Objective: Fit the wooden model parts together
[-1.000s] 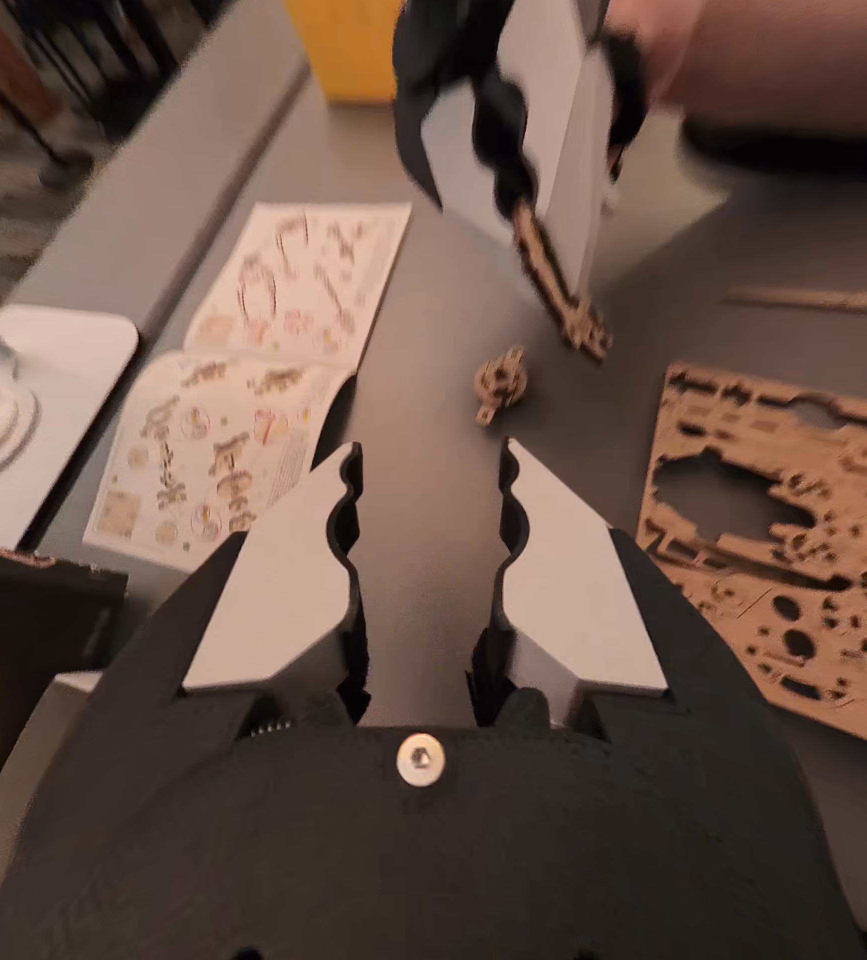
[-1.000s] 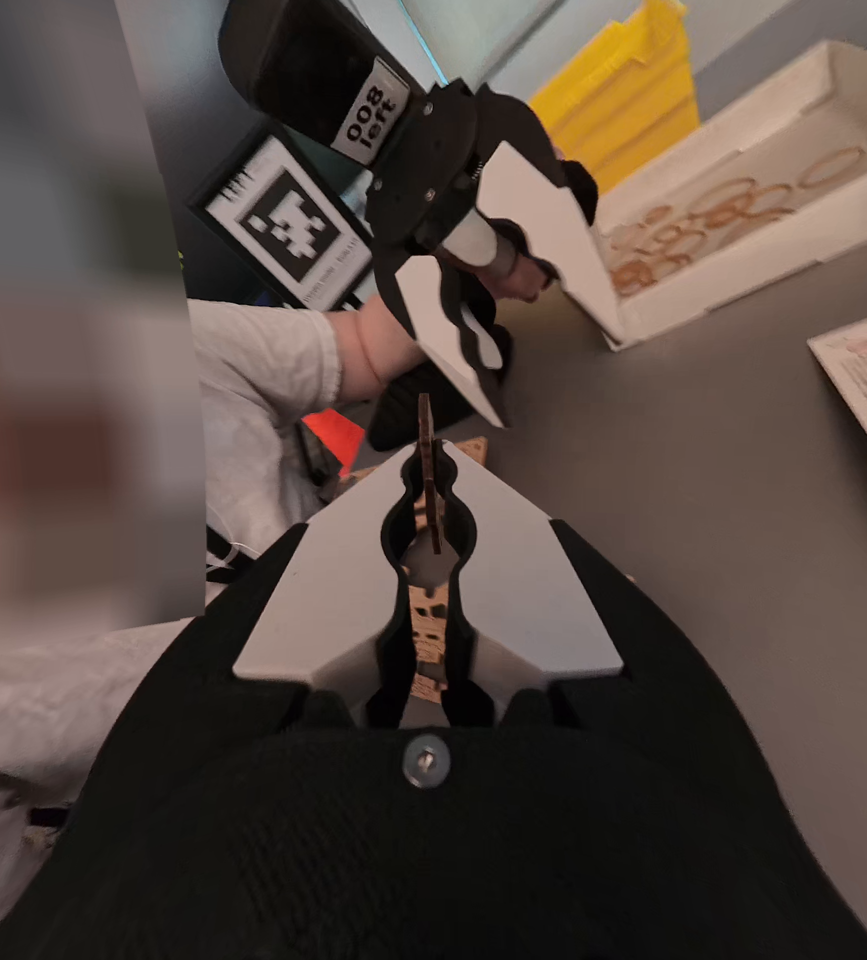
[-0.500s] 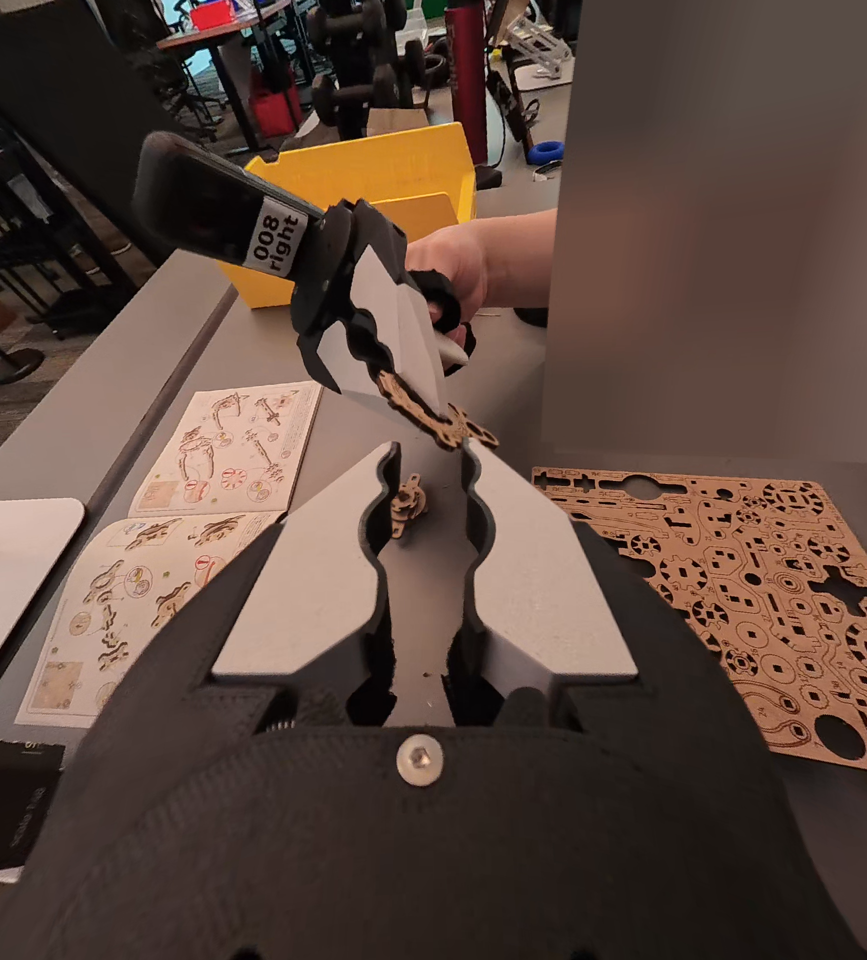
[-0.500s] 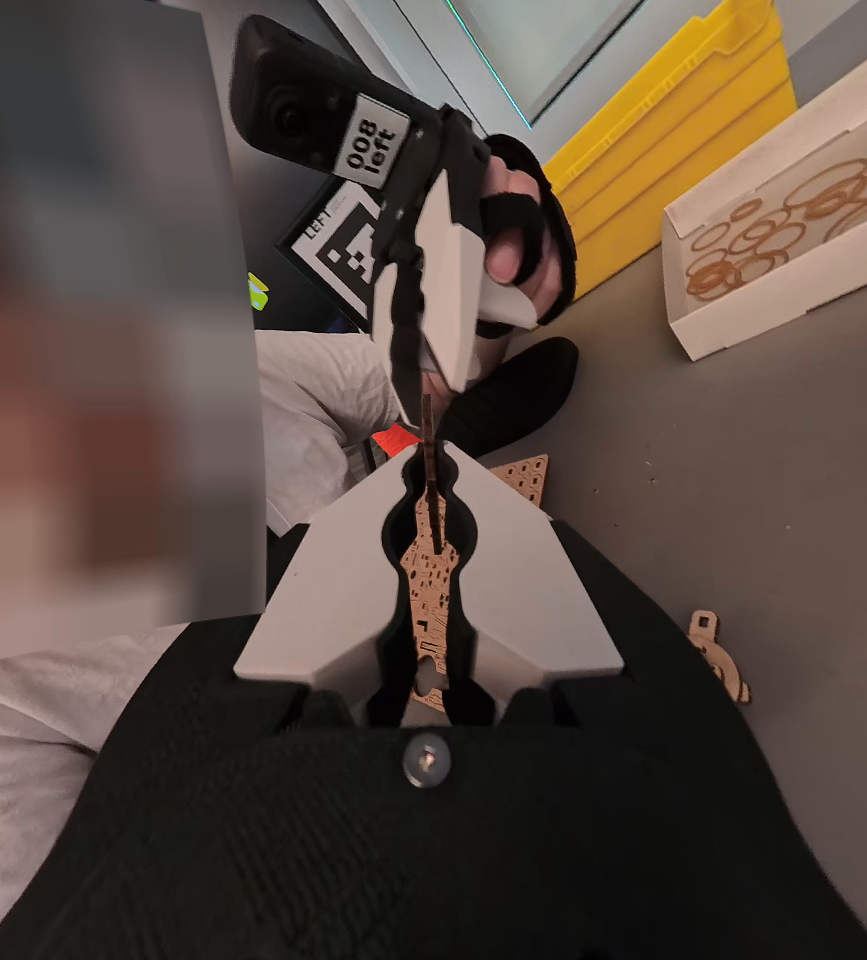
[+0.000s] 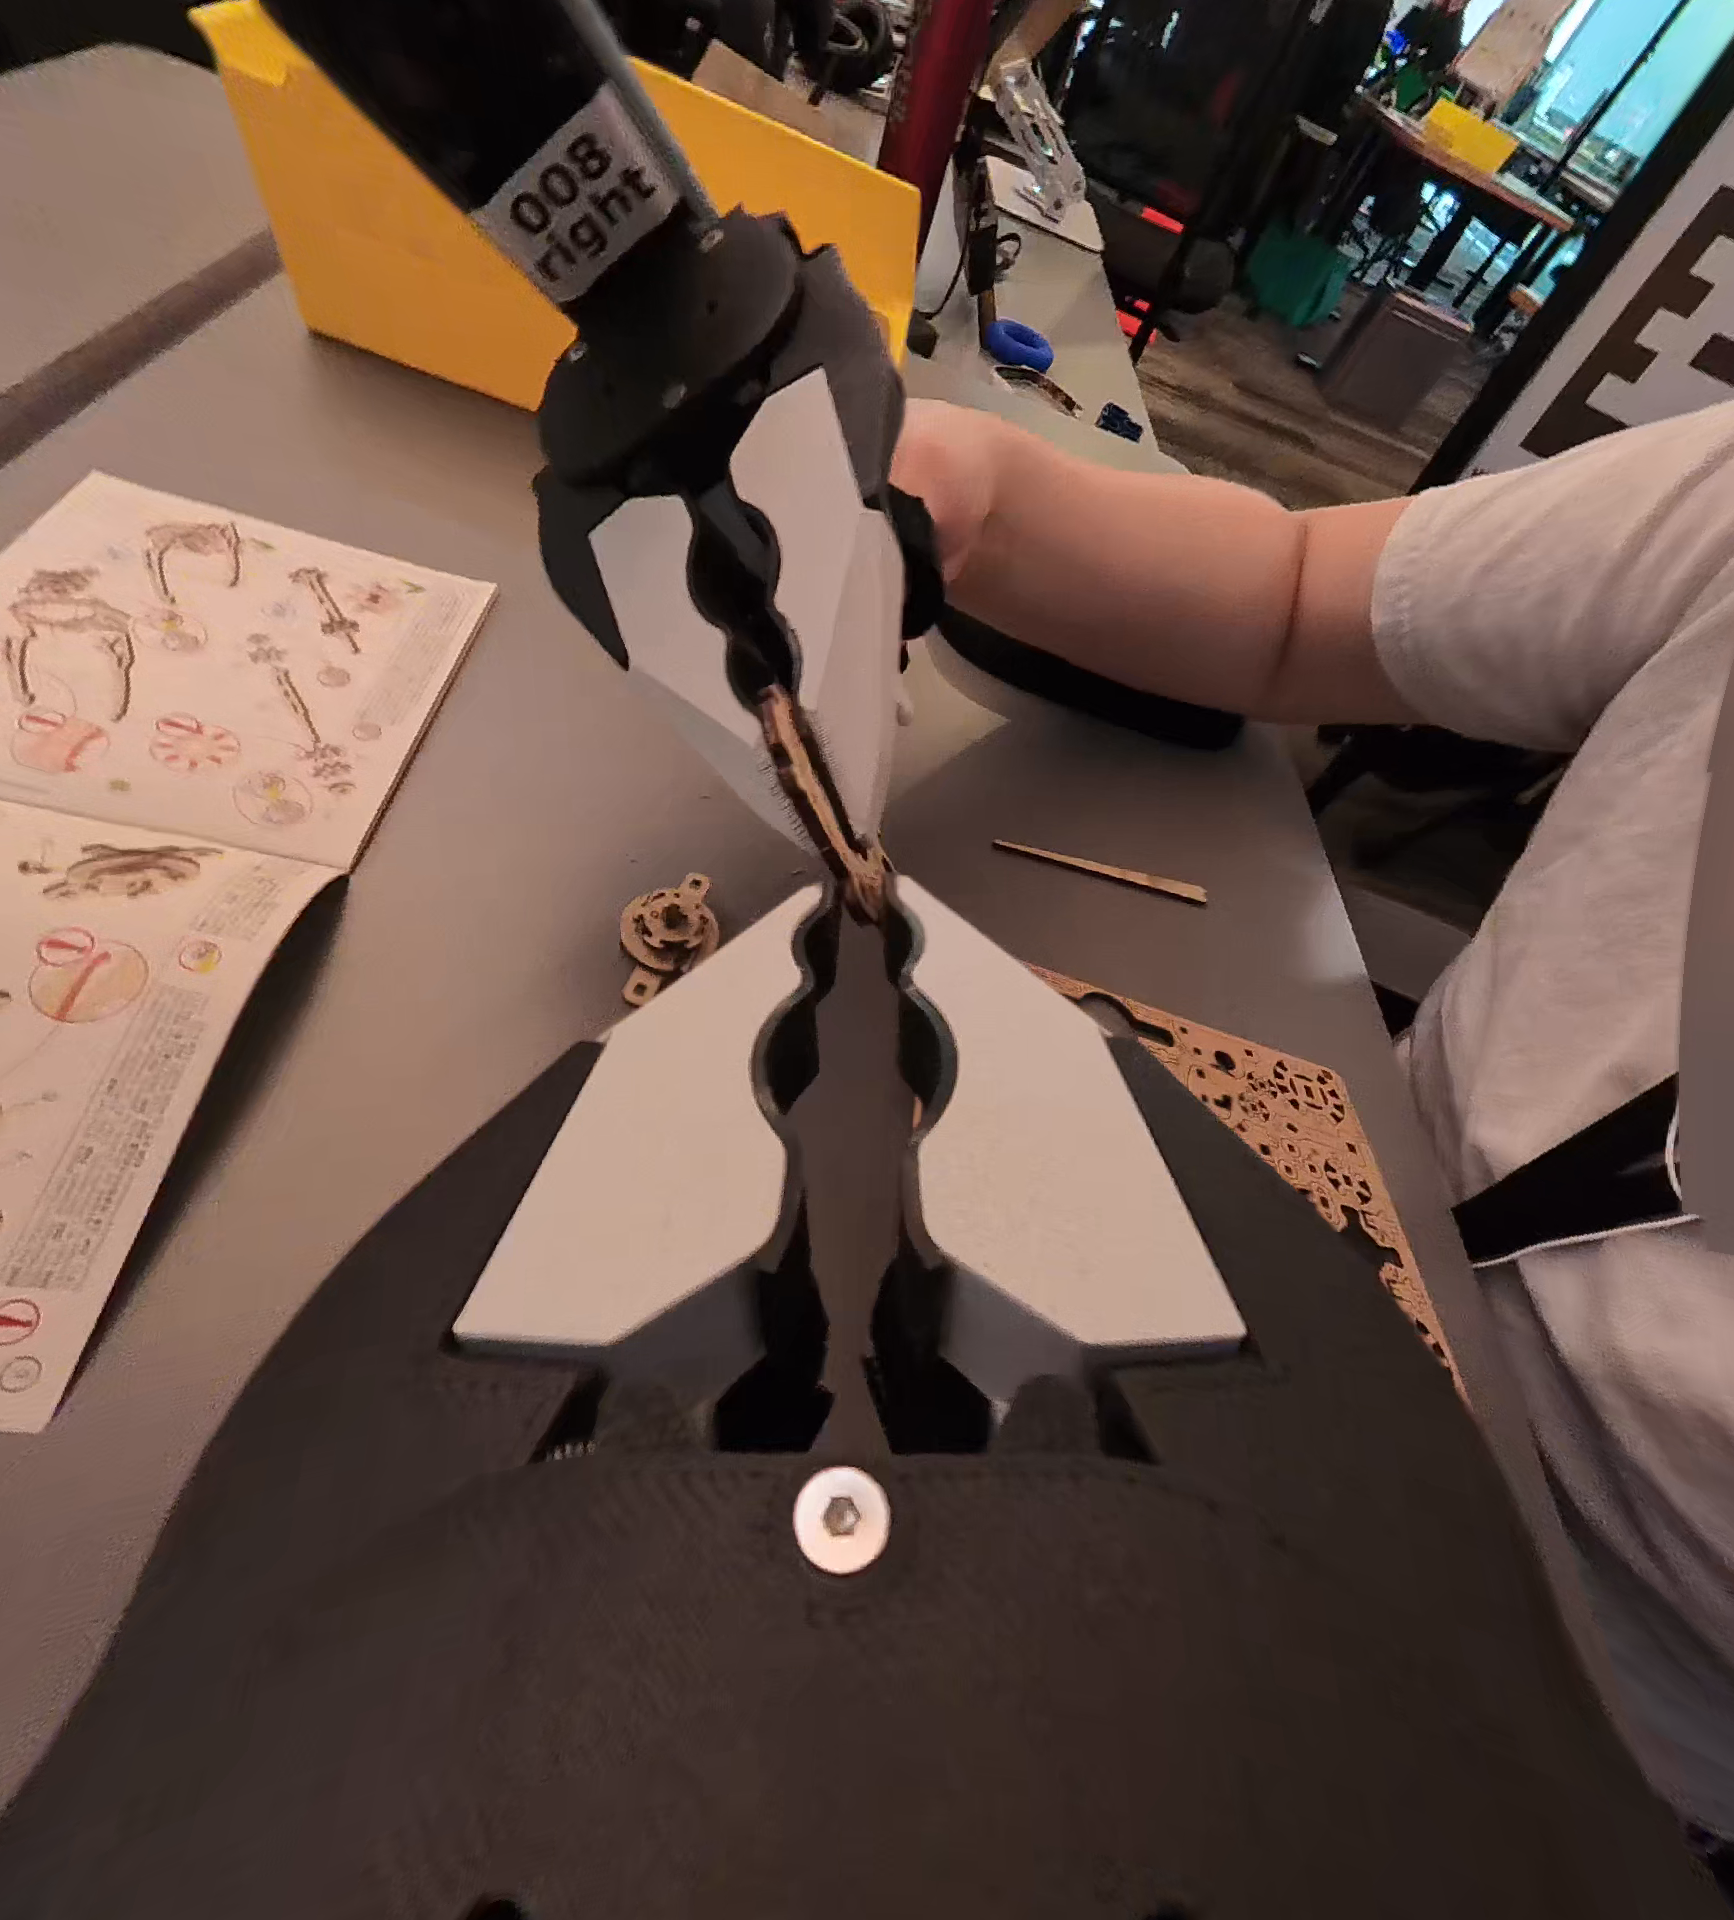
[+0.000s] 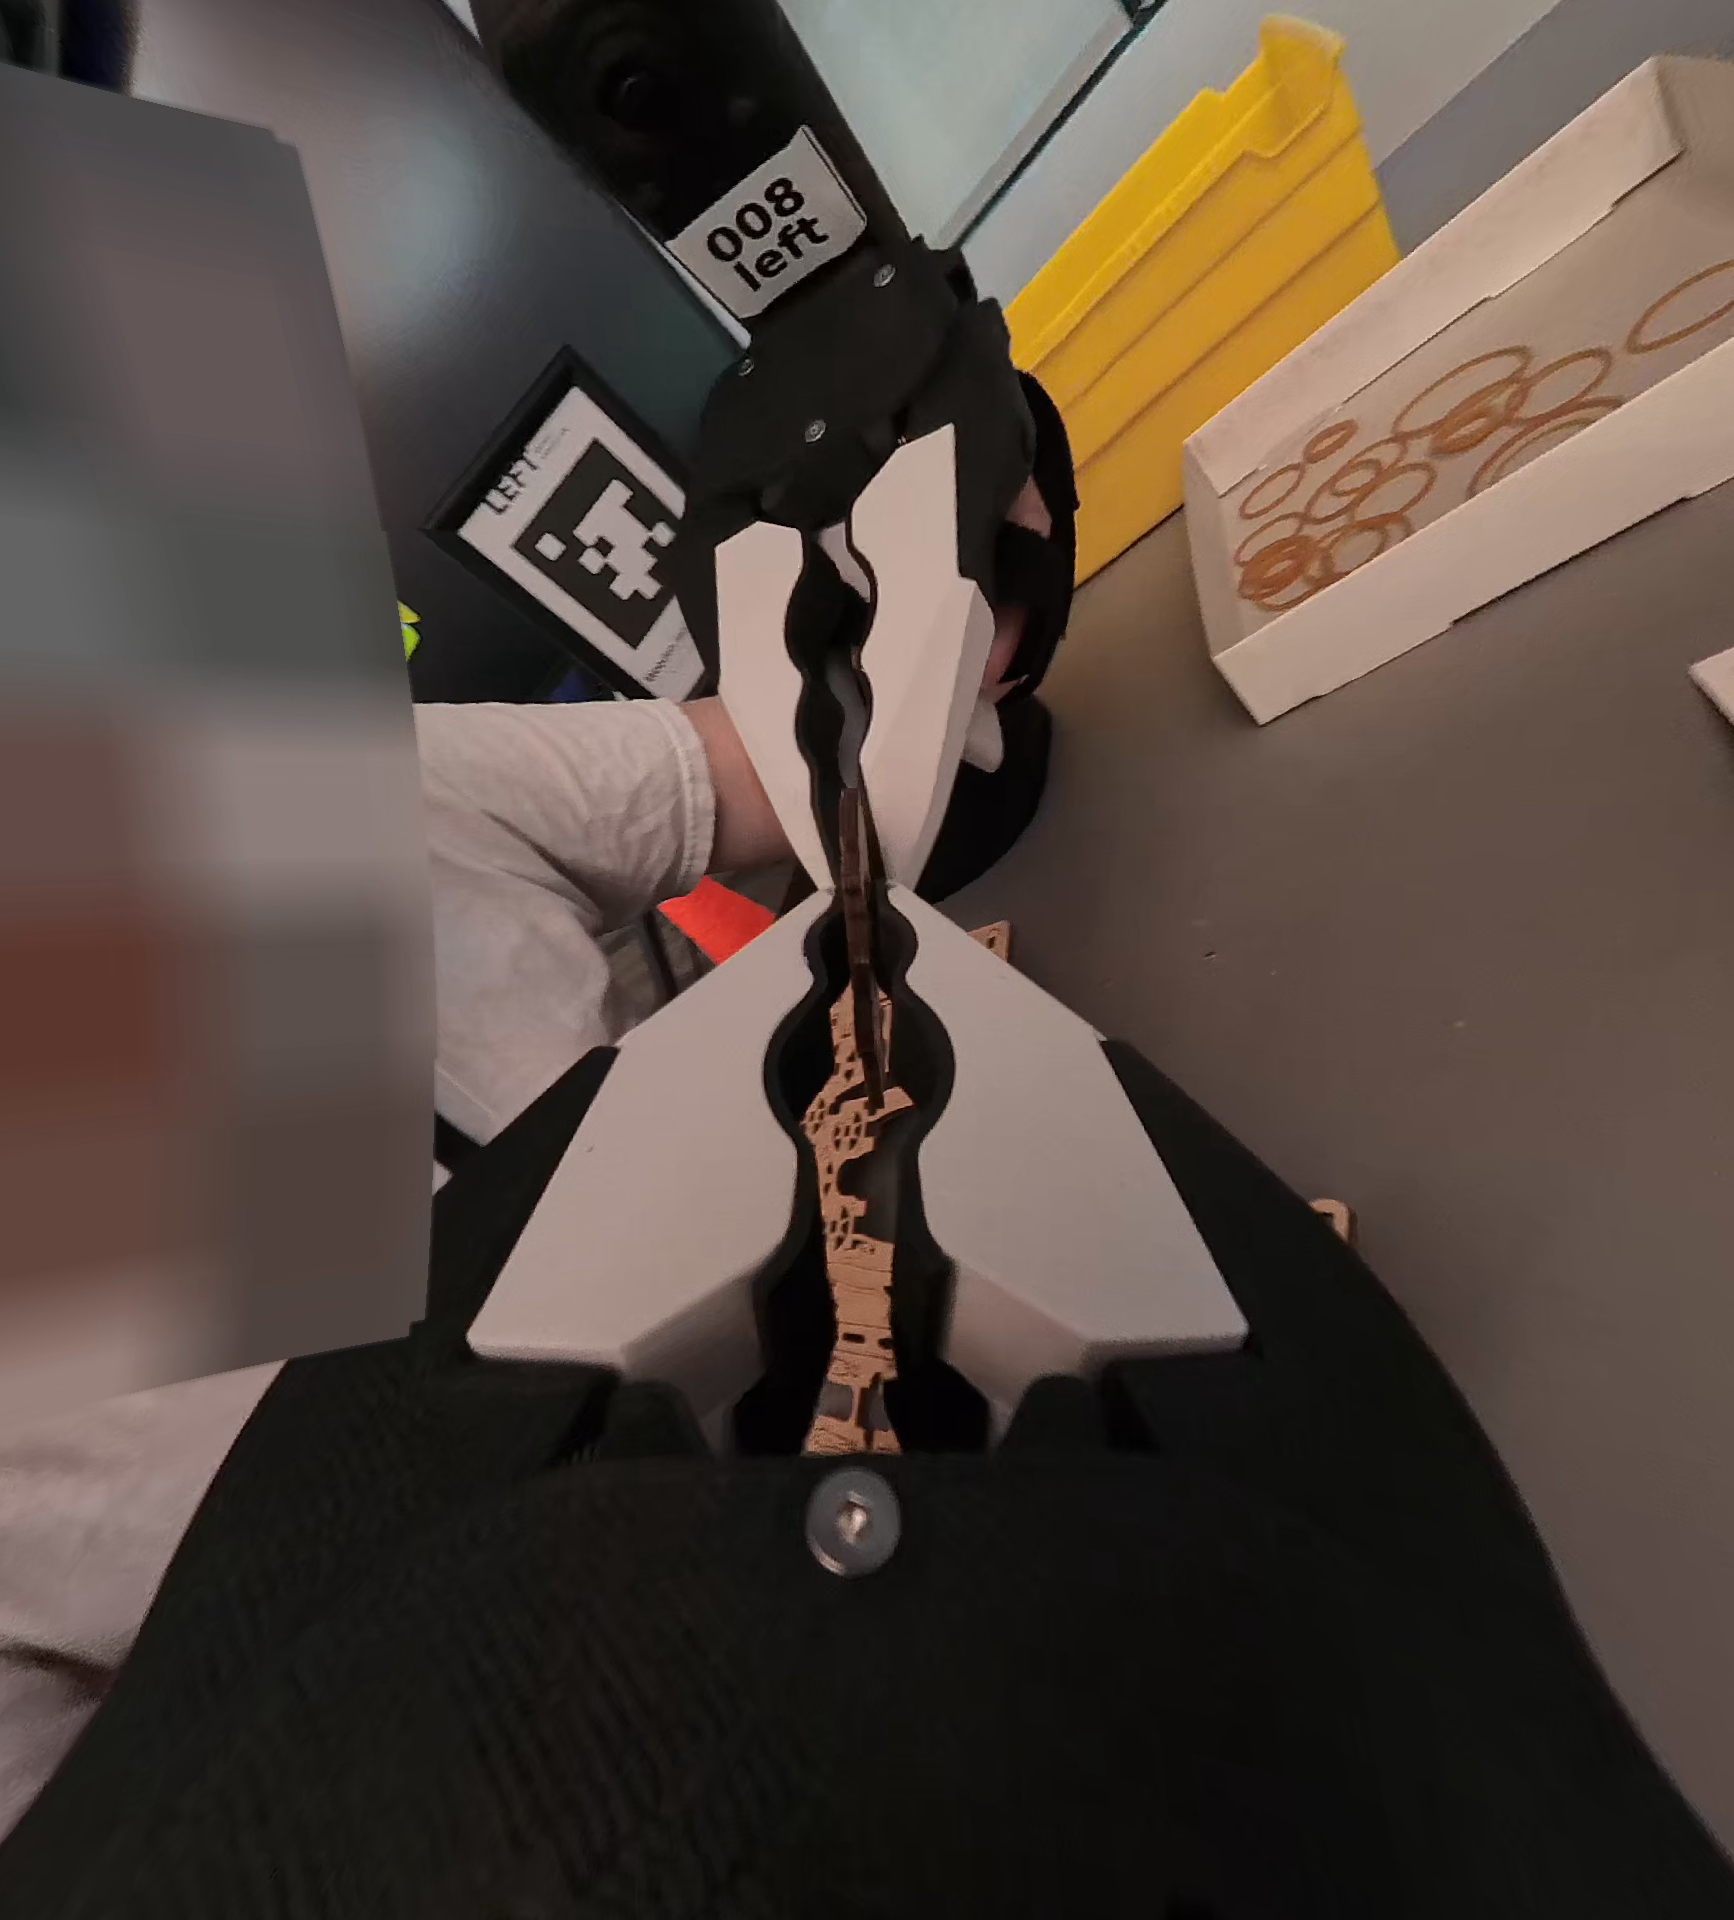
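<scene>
A flat, slim wooden model part [image 5: 807, 771] hangs in the air between both grippers, above the grey table [image 5: 489, 914]. My right gripper [image 6: 861, 906] is shut on it; I see the part edge-on [image 6: 855, 940] between its tips. In the left wrist view the right gripper [image 5: 837, 821] comes down from above. My left gripper [image 5: 861, 904] has its jaws closed on the part's lower end and meets the right gripper tip to tip [image 6: 847, 871]. A small round wooden gear assembly [image 5: 669, 932] lies on the table just left of the left fingertips.
A punched wooden parts sheet [image 5: 1289, 1127] lies at the right, with a thin wooden stick [image 5: 1102, 871] beyond it. An open instruction booklet [image 5: 146, 831] lies at the left. There is a yellow bin [image 5: 395, 239] at the back and a white tray of rubber bands [image 6: 1465, 447]. A person's arm and torso are at the right. The grippers are tip to tip, or close to it.
The left gripper rose and moved to the part held by the right gripper, and its jaws narrowed from wide open to closed on the part's end. The right gripper kept its hold.
</scene>
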{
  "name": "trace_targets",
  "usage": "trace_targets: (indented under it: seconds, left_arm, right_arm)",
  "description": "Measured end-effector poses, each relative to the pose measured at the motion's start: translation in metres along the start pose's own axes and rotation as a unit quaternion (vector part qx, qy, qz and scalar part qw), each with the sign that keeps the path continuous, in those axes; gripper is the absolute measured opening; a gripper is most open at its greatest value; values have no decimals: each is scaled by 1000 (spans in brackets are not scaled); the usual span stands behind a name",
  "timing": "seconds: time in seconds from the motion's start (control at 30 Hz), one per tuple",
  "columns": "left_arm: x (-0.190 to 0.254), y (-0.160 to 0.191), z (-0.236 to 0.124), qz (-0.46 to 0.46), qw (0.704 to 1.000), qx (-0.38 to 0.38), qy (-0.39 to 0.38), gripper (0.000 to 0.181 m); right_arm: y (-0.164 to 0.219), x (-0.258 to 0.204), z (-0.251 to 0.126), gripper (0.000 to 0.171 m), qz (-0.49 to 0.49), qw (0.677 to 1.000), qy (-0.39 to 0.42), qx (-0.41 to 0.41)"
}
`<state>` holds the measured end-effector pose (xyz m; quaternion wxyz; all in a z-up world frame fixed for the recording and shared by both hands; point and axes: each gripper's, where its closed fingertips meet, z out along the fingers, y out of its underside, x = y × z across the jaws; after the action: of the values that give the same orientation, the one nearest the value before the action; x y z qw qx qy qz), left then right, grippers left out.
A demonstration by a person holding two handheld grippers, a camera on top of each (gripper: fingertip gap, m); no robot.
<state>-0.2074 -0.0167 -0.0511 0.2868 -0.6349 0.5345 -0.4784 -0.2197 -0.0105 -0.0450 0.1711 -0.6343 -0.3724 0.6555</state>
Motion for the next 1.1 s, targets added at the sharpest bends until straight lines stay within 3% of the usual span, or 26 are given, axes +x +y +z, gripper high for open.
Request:
trace_targets:
  seconds: [0.13,0.3,0.53,0.83,0.9,1.03,1.1]
  left_arm:
    - [-3,-2,-2,-34,999,17,15,3]
    - [-11,-7,-11,-74,996,43,25,1]
    - [-21,-2,-13,-131,990,46,33,1]
    - [-22,-2,-13,-155,986,49,44,1]
    - [-21,-1,-13,-153,986,45,47,1]
    - [-20,-4,-14,-147,987,51,48,1]
    - [-21,-6,-16,-153,985,56,49,12]
  right_arm:
    - [-4,1,-1,3,0,1000,1,13]
    - [-13,10,-16,23,-5,999,20,38]
    - [-21,16,-40,20,-35,997,37,64]
    - [-10,13,-21,20,-31,999,23,31]
    - [-5,14,-17,3,-33,999,26,20]
    - [-7,16,-18,0,-17,999,33,23]
    - [-8,18,-20,0,-11,999,34,29]
